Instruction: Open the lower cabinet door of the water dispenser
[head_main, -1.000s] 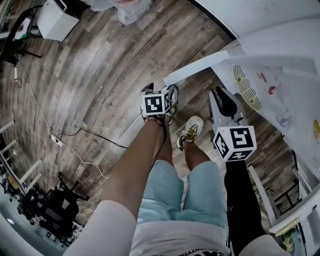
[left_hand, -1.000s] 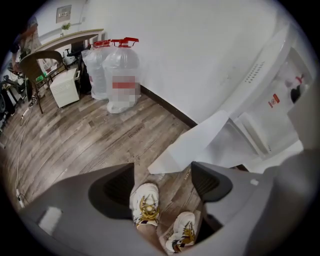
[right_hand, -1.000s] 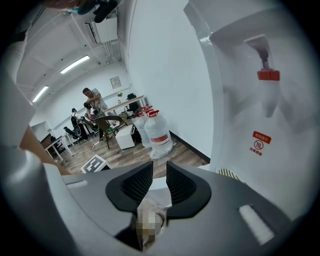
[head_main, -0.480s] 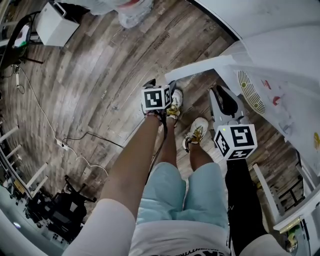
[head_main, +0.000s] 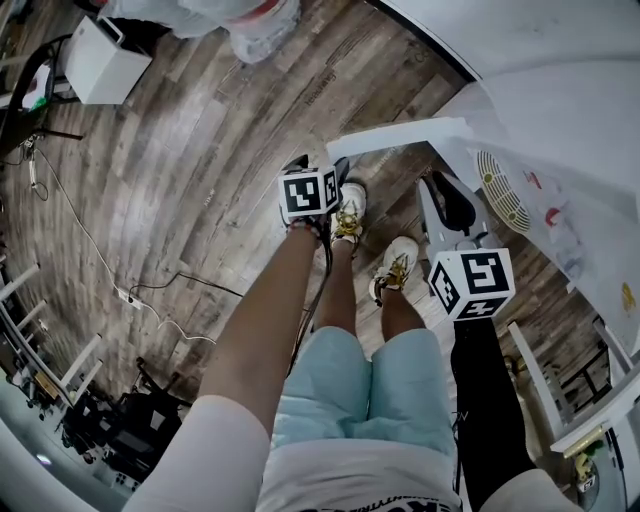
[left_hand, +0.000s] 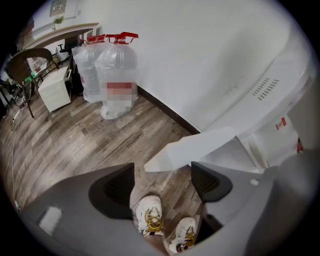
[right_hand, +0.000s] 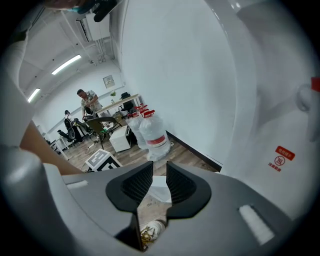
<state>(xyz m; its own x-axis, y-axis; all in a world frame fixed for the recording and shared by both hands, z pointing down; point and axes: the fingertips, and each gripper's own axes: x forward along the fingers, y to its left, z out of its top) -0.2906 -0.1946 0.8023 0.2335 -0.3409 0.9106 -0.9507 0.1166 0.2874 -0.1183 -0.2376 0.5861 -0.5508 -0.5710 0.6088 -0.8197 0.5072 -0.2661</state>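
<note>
The white water dispenser (head_main: 560, 110) stands at the right. Its lower cabinet door (head_main: 400, 135) is swung out over the wood floor, and I see it edge-on. My left gripper (head_main: 320, 168) hangs just in front of the door's free end, open, with nothing between its jaws. In the left gripper view the door (left_hand: 195, 147) lies just beyond the open left gripper (left_hand: 162, 182). My right gripper (head_main: 442, 190) sits close to the dispenser's front, beside the door's hinge side. In the right gripper view its jaws (right_hand: 159, 172) are shut to a slim gap and hold nothing.
The person's two shoes (head_main: 347, 215) stand right below the grippers. Large water bottles (left_hand: 117, 65) lean at the wall, with a small white cabinet (head_main: 100, 45) beside them. A cable (head_main: 150, 290) trails over the floor. A white rack (head_main: 540, 390) stands at the right. People sit far back (right_hand: 89, 102).
The left gripper has edged a little up and away toward the door's free end. The person's feet have shifted. The right gripper has barely moved.
</note>
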